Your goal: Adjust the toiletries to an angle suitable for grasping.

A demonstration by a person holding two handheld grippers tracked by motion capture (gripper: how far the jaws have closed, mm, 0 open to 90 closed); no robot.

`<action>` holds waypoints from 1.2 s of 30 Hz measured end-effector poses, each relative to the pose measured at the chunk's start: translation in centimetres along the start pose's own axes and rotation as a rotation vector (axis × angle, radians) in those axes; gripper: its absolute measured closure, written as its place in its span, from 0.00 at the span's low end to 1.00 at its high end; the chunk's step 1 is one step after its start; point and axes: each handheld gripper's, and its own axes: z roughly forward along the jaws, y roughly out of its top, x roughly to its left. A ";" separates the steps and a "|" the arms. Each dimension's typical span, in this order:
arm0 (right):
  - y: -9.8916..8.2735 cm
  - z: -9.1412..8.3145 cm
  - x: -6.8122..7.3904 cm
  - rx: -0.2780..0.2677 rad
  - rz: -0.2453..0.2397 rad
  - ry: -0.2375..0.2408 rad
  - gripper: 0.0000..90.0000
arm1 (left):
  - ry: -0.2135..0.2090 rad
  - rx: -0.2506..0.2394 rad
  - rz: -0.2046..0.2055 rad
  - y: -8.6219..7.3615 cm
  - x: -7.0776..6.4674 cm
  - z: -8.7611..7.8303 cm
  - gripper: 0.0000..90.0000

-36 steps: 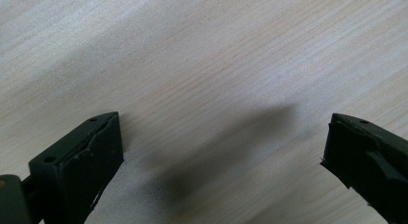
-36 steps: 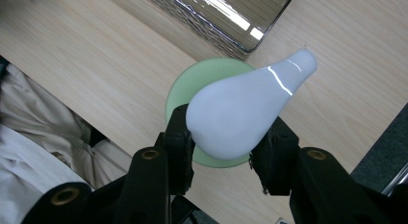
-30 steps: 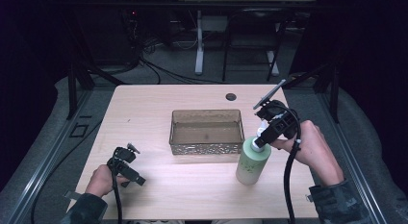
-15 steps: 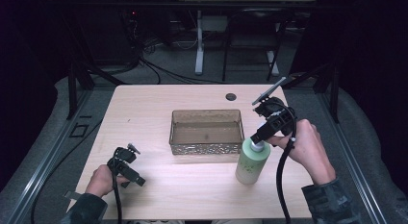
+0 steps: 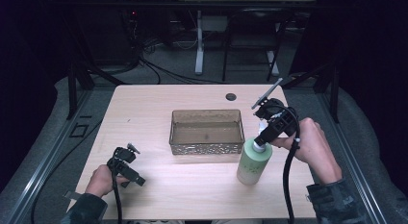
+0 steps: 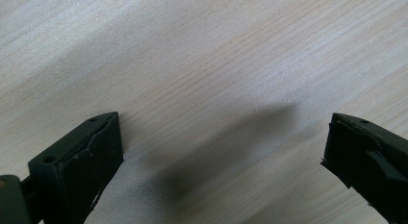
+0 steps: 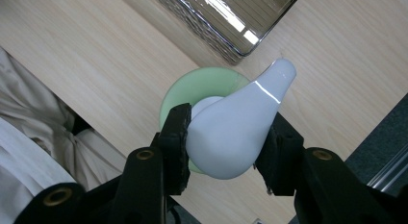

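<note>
So the right claw is clamped on the white plastic pump head of a pale green round pump bottle, one jaw on each side of the head, squeezed snug with nothing else between them. The bottle stands upright on the light wooden bench, just beside the front right corner of the clear rectangular tray with the patterned metal-look sides, close to it, though I can't tell if they touch. In the right claw's own view the pump spout points roughly toward that tray corner.

My read: this is the grab-the-bottle step, grip done, lift not started since the base looks planted on the bench. The next move probably wants a straight-up lift, then a carry over the tray wall. Holding it only by the pump head, the body could swing or the head could twist, so slow and steady seems wise.

The left claw sits well to the left of the tray, near the front of the bench, jaws spread wide with only bare wood between them.

Head count: two claws, one bottle, one tray (looks empty), and one small dark round disc on the bench beyond the tray's far right corner.
</note>
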 end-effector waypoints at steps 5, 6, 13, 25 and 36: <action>-0.1 -0.1 -0.4 0.012 -0.041 0.009 0.66 | -0.001 0.006 0.002 0.0 0.1 0.0 0.00; -0.1 -0.1 -0.5 0.011 -0.032 0.015 0.66 | -0.002 0.006 0.001 0.0 0.1 0.0 0.00; 0.3 0.1 -0.2 -0.006 0.065 0.018 0.59 | 0.001 0.013 0.006 0.1 -0.1 0.1 0.00; 1.1 0.1 -0.1 0.012 0.002 -0.037 0.67 | 0.002 0.019 0.008 0.1 0.0 0.1 0.00; 1.3 0.1 -1.0 0.027 -0.167 0.003 0.68 | 0.006 -0.005 -0.003 0.1 0.1 0.0 0.00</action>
